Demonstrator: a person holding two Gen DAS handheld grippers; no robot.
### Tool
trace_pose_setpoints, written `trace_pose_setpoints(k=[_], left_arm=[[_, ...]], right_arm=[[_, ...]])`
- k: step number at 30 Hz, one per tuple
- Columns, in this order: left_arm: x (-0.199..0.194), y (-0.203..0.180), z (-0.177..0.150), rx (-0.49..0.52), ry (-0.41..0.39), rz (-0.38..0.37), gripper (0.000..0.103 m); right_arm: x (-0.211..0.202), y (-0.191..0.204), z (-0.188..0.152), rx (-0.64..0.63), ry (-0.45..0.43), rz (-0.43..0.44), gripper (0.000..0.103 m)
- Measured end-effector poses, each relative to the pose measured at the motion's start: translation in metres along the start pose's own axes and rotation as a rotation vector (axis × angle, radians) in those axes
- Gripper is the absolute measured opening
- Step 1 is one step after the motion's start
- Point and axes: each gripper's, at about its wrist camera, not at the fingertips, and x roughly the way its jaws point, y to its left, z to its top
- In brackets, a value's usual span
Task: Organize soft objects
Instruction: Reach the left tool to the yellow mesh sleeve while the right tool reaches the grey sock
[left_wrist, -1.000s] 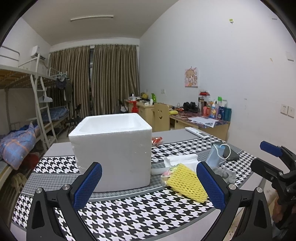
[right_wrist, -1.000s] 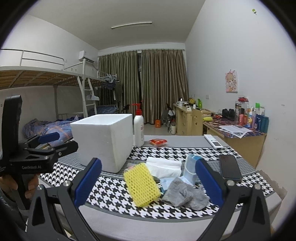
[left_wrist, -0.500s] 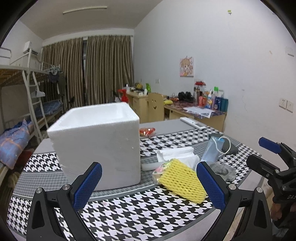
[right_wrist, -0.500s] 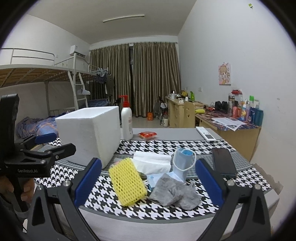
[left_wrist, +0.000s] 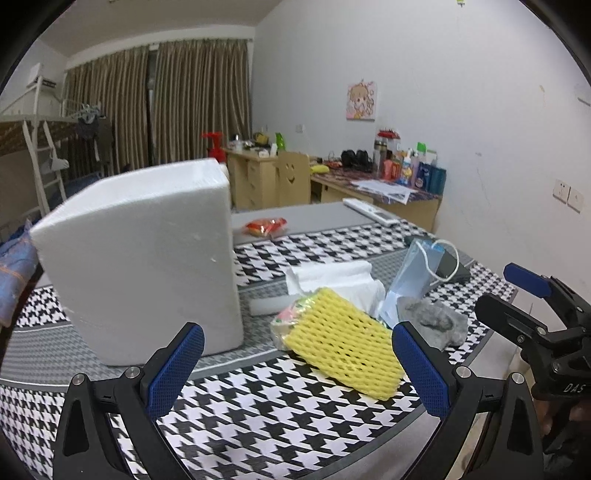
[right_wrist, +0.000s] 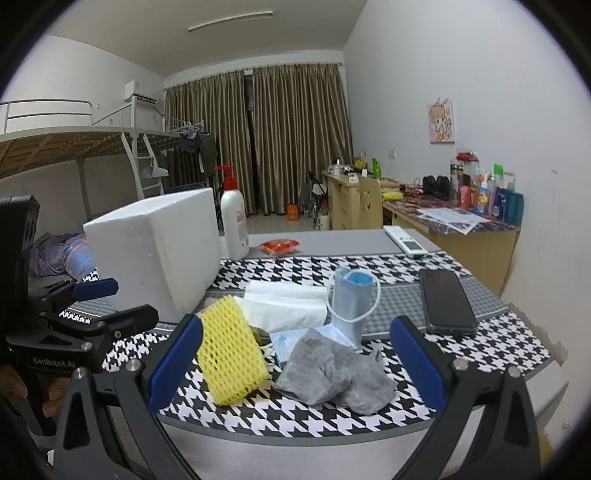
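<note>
On houndstooth table (right_wrist: 480, 354), yellow foam net (right_wrist: 231, 356), grey cloth (right_wrist: 332, 373) — both grippers' jaws spread, empty.

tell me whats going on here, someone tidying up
A person holds a hand-held gripper in each hand over a houndstooth table. Both the left hand-held gripper and the right hand-held gripper are open and hold nothing. The soft things lie in a pile beside the white foam box: a yellow foam net, a grey cloth, white tissues and a blue face mask. Nothing has been picked up yet.
</note>
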Motion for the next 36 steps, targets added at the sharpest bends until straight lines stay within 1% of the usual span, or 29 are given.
trace_pose_setpoints(k=[9,14,16,19,21,23,28,29,32,34,36], left_arm=[[0.032,-0.006,-0.004,-0.014,0.103,-0.026,0.095],[0.045,-0.010,-0.007,-0.017,0.154,-0.014,0.093],[0.051,-0.011,-0.008,-0.021,0.171,-0.013,0.088],[0.061,-0.013,-0.011,-0.025,0.209,-0.020,0.086],[0.066,-0.013,-0.013,-0.030,0.227,-0.025,0.081],[0.070,-0.013,-0.014,-0.040,0.249,-0.028,0.081],[0.077,-0.014,-0.018,-0.056,0.295,-0.043,0.070],[0.079,-0.014,-0.019,-0.060,0.305,-0.052,0.067],[0.082,-0.017,-0.020,-0.065,0.318,-0.062,0.061],[0.083,-0.019,-0.020,-0.060,0.319,-0.064,0.060],[0.084,-0.021,-0.020,-0.055,0.324,-0.065,0.054]], right_arm=[[0.016,-0.011,-0.009,0.010,0.051,0.002,0.102],[0.022,-0.013,-0.013,0.017,0.072,0.003,0.102],[0.025,-0.015,-0.012,0.021,0.079,0.003,0.102],[0.029,-0.019,-0.013,0.026,0.086,0.005,0.102],[0.031,-0.022,-0.012,0.029,0.090,0.007,0.102],[0.033,-0.022,-0.013,0.031,0.092,0.009,0.102],[0.039,-0.028,-0.016,0.043,0.109,0.012,0.102],[0.039,-0.030,-0.016,0.045,0.111,0.012,0.102],[0.041,-0.032,-0.017,0.046,0.117,0.012,0.102],[0.042,-0.034,-0.018,0.047,0.121,0.012,0.102],[0.044,-0.036,-0.019,0.053,0.125,0.010,0.102]])
